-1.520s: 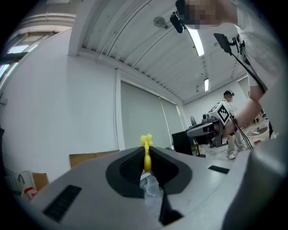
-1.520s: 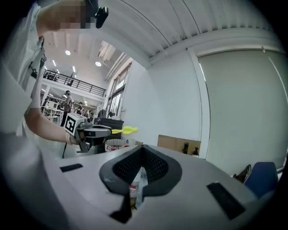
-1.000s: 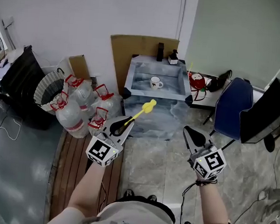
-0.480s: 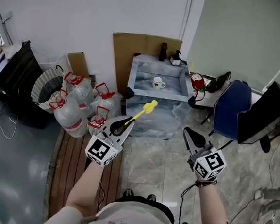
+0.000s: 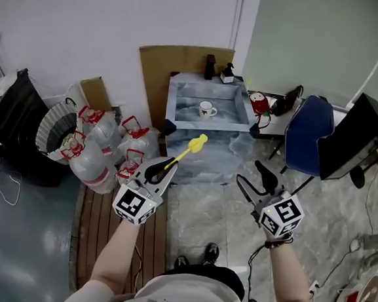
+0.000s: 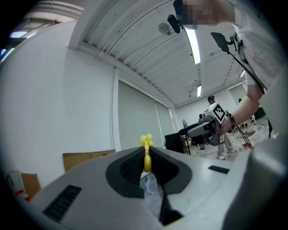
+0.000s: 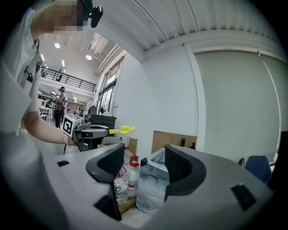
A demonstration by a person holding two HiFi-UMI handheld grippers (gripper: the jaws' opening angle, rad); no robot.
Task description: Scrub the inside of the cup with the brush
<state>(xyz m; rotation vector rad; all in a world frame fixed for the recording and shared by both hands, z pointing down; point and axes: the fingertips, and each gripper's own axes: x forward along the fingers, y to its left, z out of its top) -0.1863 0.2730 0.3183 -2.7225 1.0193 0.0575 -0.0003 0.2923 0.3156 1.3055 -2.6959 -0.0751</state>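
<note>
Two grippers hung short of the marbled basin (image 5: 173,123), and the clearest change was at the right gripper (image 5: 252,176): its jaws, pressed together a second before, had just been opening and now stood spread with nothing between them. The left gripper (image 5: 163,170) stayed clamped on the yellow brush (image 5: 192,146), whose head pointed toward 1 o'clock as before. The white cup (image 5: 207,109) sat upright inside the basin, at 12 o'clock from the brush head and well apart from it, in the same spot as earlier.
</note>
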